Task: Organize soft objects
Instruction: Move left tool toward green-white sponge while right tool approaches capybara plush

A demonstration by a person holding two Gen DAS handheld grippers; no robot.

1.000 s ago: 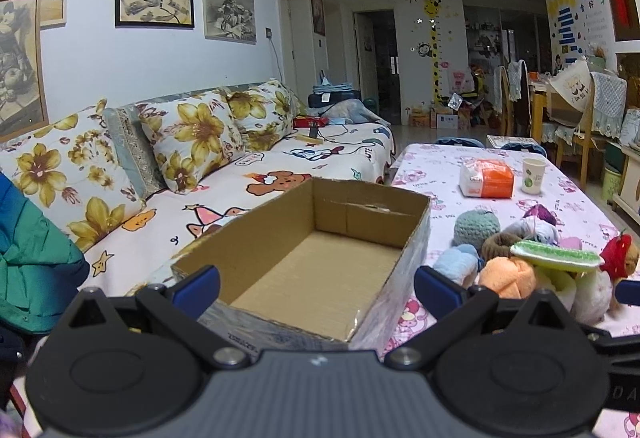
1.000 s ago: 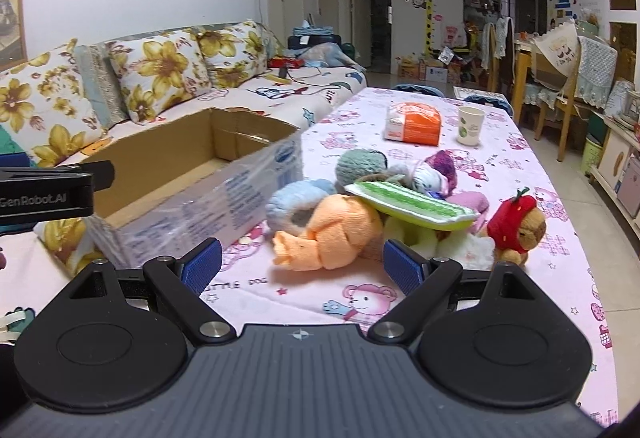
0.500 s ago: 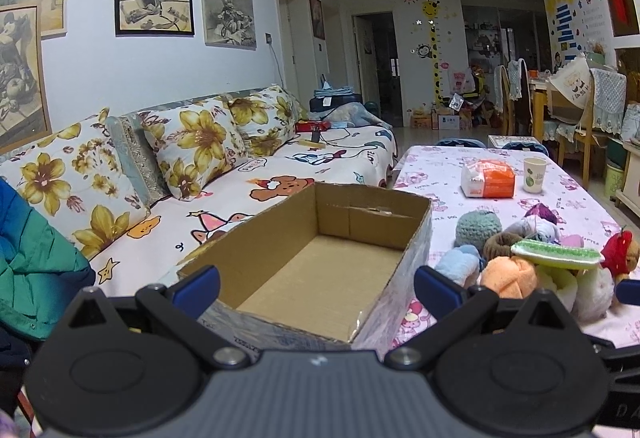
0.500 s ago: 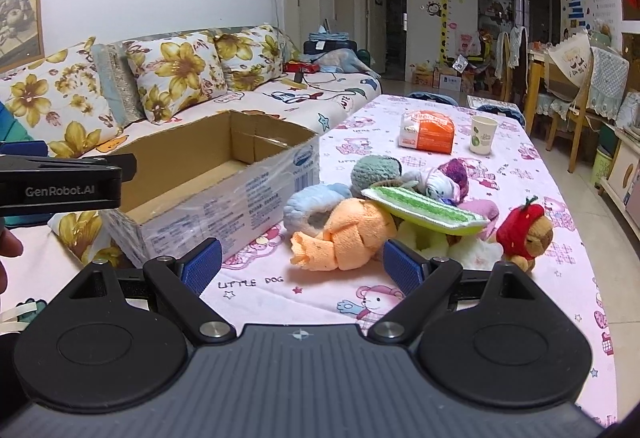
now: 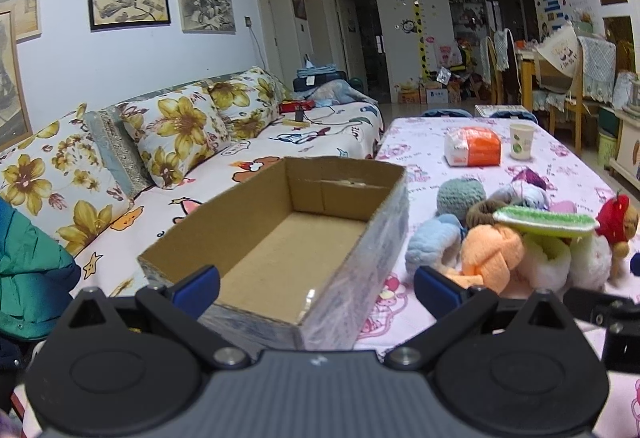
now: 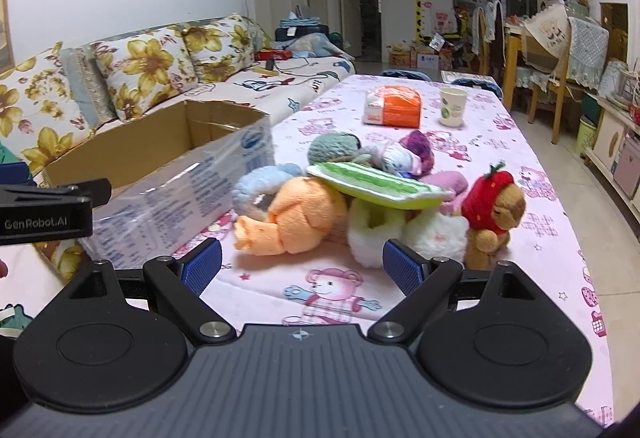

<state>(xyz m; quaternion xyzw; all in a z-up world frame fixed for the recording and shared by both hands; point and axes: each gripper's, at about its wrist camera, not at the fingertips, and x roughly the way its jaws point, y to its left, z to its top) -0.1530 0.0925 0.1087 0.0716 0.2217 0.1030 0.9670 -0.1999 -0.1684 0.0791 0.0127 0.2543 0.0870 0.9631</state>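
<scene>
Both handheld grippers have edged forward over the last second, the right gripper (image 6: 301, 265) closing on the heap of soft toys while the left gripper (image 5: 316, 288) draws nearer the open brown cardboard box (image 5: 280, 246). Each tool's blue-padded jaws are spread wide and hold nothing. By the look of it the sorting has not begun: the box is bare inside, and every soft piece sits in one pile on the pink cartoon-print tablecloth (image 6: 520, 141), just to the box's right. Nearest the right jaws lies one knotted orange plush (image 6: 296, 217), then one pale blue fluffy ring (image 6: 256, 183), one flat green-and-white striped pad (image 6: 380, 183) lying across the heap, two white fluffy pieces (image 6: 404, 234), one brown bear in a red strawberry hood (image 6: 494, 205), one teal yarn ball (image 6: 334, 145), one purple plush (image 6: 420, 147); others are half hidden. Beyond stand one orange-and-white packet (image 6: 394, 111) and one paper cup (image 6: 453, 106). Three floral cushions (image 5: 180, 129) line the sofa.
</scene>
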